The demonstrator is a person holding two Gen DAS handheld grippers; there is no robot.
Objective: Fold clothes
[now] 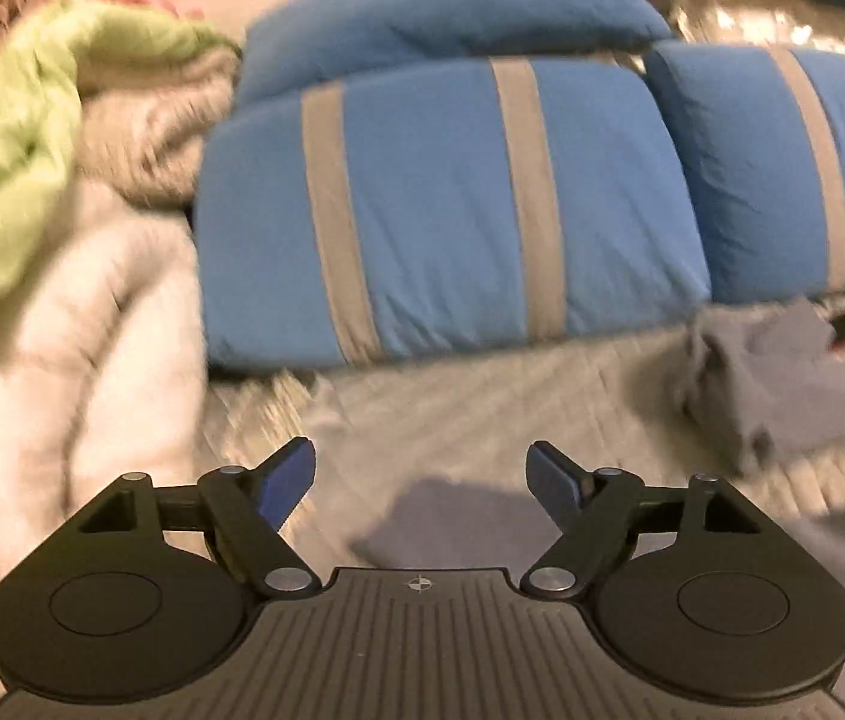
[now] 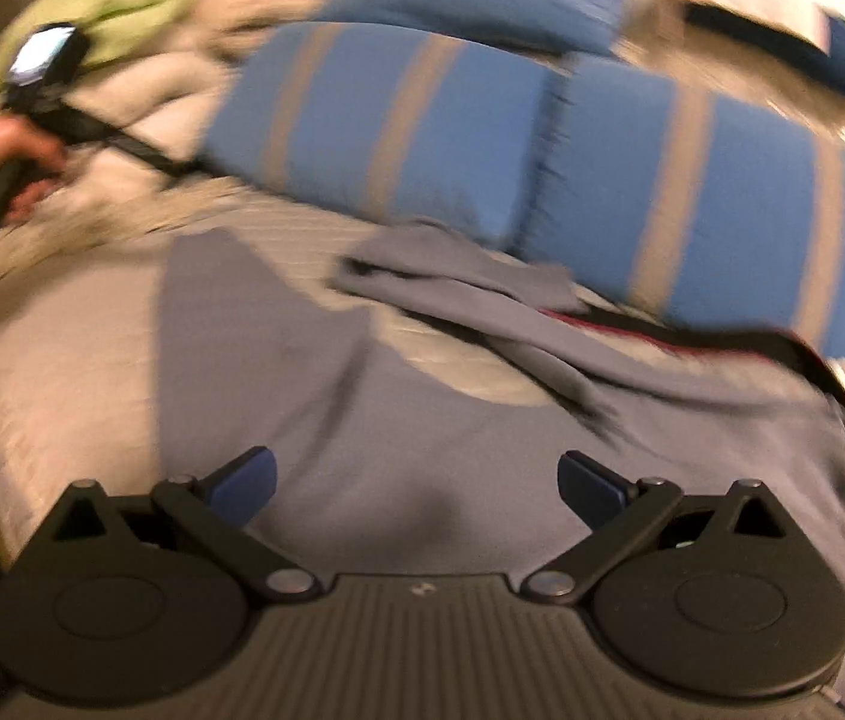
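A grey garment (image 2: pixel 398 420) lies spread on the bed, one sleeve stretched toward the pillows. My right gripper (image 2: pixel 419 483) hovers just above its body, open with nothing between the fingers. In the left wrist view a bunched part of the same grey garment (image 1: pixel 764 372) lies at the right. My left gripper (image 1: pixel 419 480) stands open over the bedspread, apart from the cloth and holding nothing. In the right wrist view the left gripper (image 2: pixel 38 66) and the hand (image 2: pixel 8 138) holding it show at the far left. Both views are blurred.
Blue pillows with grey stripes (image 1: pixel 452 210) line the back of the bed. A heap of green and beige clothes (image 1: pixel 32 138) sits at the left. A dark item with a red edge (image 2: pixel 692 336) lies by the pillows at the right. The bedspread (image 1: pixel 452 408) is pale grey.
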